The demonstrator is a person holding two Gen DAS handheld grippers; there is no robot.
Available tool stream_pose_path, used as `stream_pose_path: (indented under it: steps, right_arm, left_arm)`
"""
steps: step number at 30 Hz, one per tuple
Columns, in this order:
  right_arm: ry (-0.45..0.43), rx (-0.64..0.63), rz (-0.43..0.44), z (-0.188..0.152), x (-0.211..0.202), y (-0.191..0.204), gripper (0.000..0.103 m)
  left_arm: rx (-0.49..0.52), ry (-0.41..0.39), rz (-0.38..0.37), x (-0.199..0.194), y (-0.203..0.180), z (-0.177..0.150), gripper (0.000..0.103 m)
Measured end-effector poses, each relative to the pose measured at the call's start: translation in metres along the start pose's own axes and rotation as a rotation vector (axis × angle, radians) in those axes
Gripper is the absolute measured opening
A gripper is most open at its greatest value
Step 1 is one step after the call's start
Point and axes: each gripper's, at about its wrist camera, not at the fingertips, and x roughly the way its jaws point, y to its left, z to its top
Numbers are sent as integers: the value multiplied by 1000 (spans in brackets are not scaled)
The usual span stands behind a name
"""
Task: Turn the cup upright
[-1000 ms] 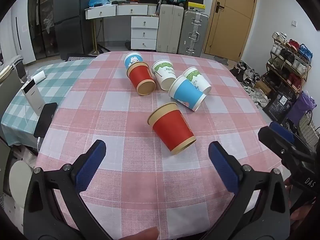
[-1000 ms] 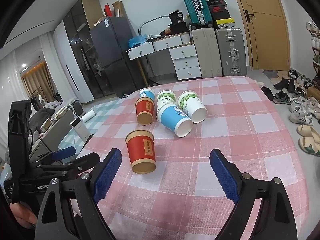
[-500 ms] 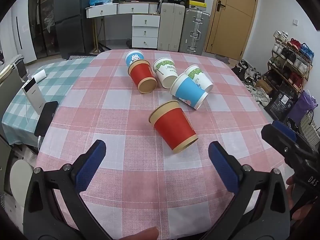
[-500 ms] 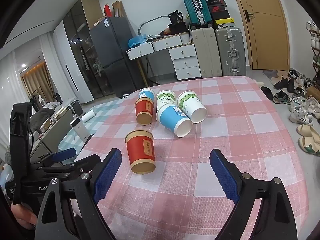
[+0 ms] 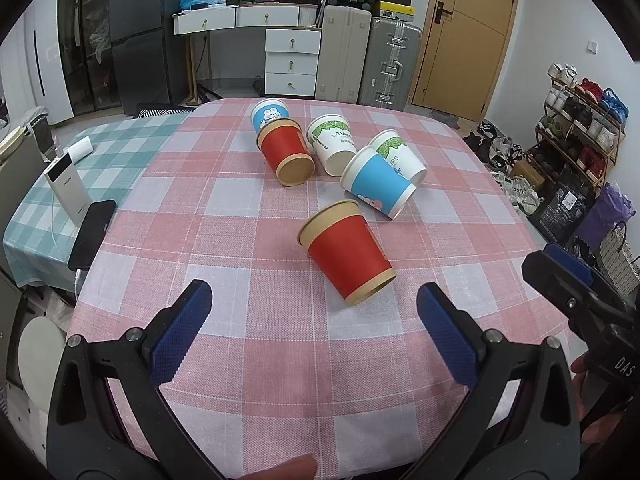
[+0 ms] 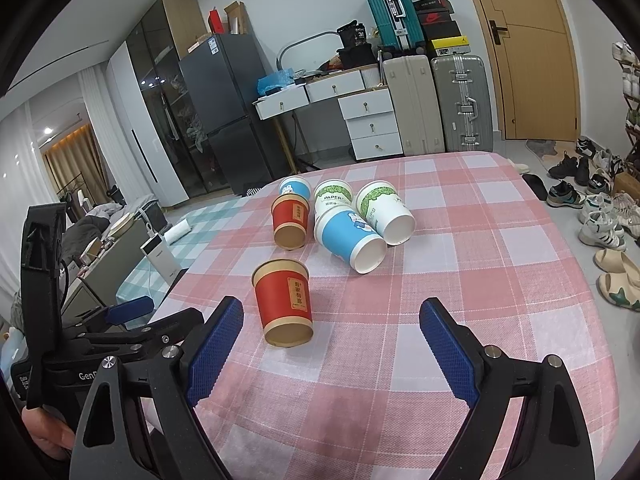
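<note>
Left wrist view: left gripper [image 5: 314,308] low over near edge of table [image 5: 224,216], jaws spread wide, nothing between them. Nearest red cup [image 5: 347,255] on its side on the pink checked cloth, just beyond the jaws and slightly right of centre, tan-rimmed mouth toward the near right, base toward the far left. Not touching either jaw.

Beyond nearest red cup, toward far edge of table: cluster of five more cups, all tipped over. Blue cup [image 5: 378,182] closest, just behind and right of nearest red cup, apart from it. Second red cup [image 5: 286,151] behind and left, mouth facing camera. Two white-green cups [image 5: 334,144] behind the blue cup, one pressed against it. Small blue-white cup [image 5: 270,114] farthest back, touching second red cup.

Left of nearest red cup, at table's left edge: black phone [image 5: 93,234] flat, white power bank [image 5: 66,188] standing just behind it on the green checked cloth.

Right of nearest red cup, off the table edge: right gripper [image 5: 568,276] seen side-on.

Right wrist view: right gripper [image 6: 332,330] also low over near edge, jaws spread wide, empty. Nearest red cup [image 6: 285,302] just beyond the left jaw, label up, open mouth toward camera. Left gripper [image 6: 132,312] left of nearest red cup, off the table edge. Suitcases [image 6: 436,104] and drawers against far wall.
</note>
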Motion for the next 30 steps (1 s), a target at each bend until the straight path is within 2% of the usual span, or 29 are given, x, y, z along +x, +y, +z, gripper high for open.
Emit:
stream_pose_path:
  steps: [30]
  right_arm:
    - [3,5,3,-2,0,3,92]
  left_arm:
    - [1,1,9,3,-2,-1,102]
